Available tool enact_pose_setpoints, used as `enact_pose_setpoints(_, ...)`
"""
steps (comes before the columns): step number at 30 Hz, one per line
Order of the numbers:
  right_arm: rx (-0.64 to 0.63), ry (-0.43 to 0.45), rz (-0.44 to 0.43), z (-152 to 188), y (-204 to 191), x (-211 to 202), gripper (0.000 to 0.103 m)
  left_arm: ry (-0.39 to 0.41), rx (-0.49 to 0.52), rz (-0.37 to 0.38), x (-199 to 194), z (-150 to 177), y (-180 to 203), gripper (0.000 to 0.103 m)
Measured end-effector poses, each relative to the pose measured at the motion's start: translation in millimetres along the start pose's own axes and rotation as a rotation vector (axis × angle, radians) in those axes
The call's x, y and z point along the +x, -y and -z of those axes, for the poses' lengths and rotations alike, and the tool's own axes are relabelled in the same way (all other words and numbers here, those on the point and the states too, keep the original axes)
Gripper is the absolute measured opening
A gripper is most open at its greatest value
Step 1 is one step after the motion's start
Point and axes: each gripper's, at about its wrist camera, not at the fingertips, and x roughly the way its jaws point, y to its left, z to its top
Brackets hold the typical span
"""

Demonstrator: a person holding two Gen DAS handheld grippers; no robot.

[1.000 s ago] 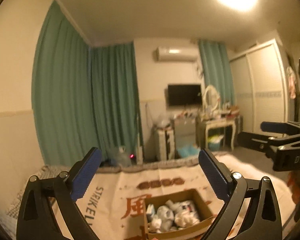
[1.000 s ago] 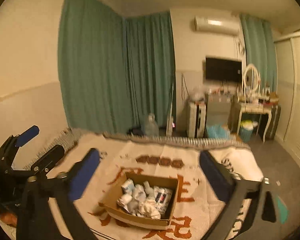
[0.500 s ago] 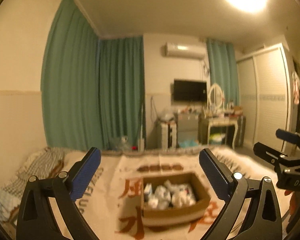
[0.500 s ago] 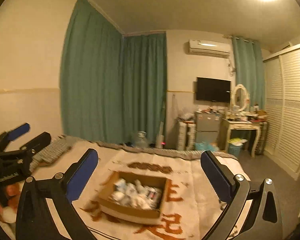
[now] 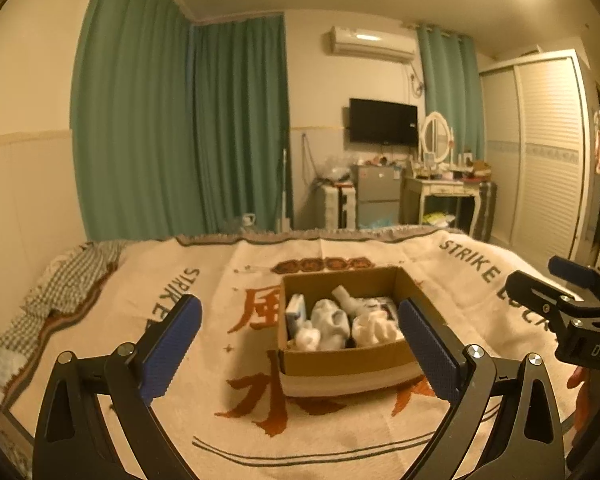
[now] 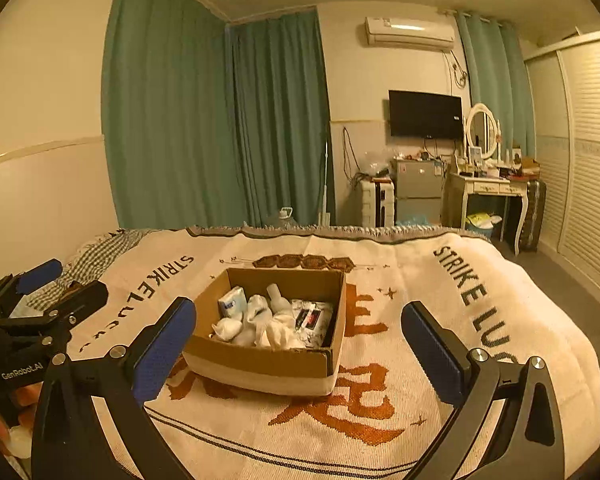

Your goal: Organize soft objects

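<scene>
Both views now sit lower over the cardboard box [image 5: 346, 362] of rolled socks [image 6: 260, 318]; left tongs [image 5: 300, 350] and right tongs [image 6: 298, 346] gape apart, empty.

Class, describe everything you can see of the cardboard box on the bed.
The cardboard box is a shallow, open-topped brown carton with a pale band around its base. It sits flat on the patterned blanket, roughly mid-bed. Inside lies a loose heap of white soft items, some rolled, plus small packets. Neither pair of tongs touches it; both hang open in front of it.
</scene>
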Motion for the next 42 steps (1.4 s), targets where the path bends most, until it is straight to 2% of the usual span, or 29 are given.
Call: enact_pose_setpoints(42,-0.027,-0.014,0.026,1,-10,3,0.103,-0.007,-0.01,-0.011,-3,4,-7,0.101)
